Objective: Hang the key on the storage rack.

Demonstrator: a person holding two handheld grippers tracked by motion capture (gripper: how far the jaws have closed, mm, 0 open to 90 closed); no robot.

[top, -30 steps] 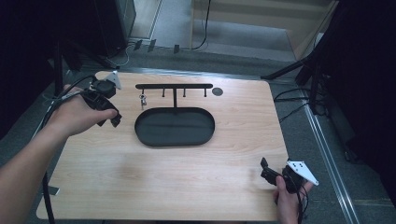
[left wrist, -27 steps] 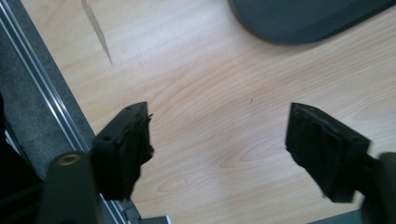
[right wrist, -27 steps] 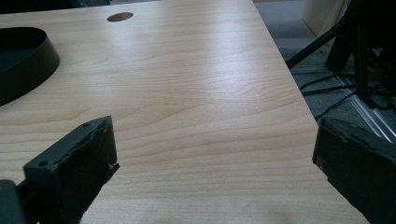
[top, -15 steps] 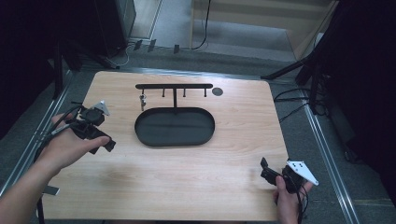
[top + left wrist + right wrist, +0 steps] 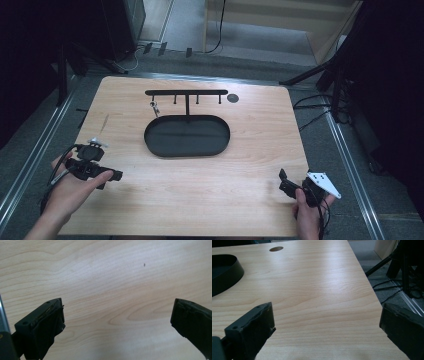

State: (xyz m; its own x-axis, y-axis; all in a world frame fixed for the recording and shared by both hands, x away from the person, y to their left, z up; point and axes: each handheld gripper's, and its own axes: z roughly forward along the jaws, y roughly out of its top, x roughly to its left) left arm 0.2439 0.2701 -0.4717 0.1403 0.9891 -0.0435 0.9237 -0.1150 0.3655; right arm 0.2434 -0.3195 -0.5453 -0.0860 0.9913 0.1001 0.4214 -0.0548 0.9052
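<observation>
Black and oval, the tray (image 5: pixel 187 136) sits mid-table under a hook rack (image 5: pixel 186 93) with a small key-like piece (image 5: pixel 155 107) hanging at its left end. The left claw (image 5: pixel 116 175), jaws just spread wide, is released over bare table (image 5: pixel 200 200); the right claw (image 5: pixel 282 180) is released too, well apart near the front right corner.

Light wood table (image 5: pixel 200 200) is carrying a black oval tray (image 5: pixel 187 136) mid-top, hook rack (image 5: pixel 186 93) standing at its far rim.
</observation>
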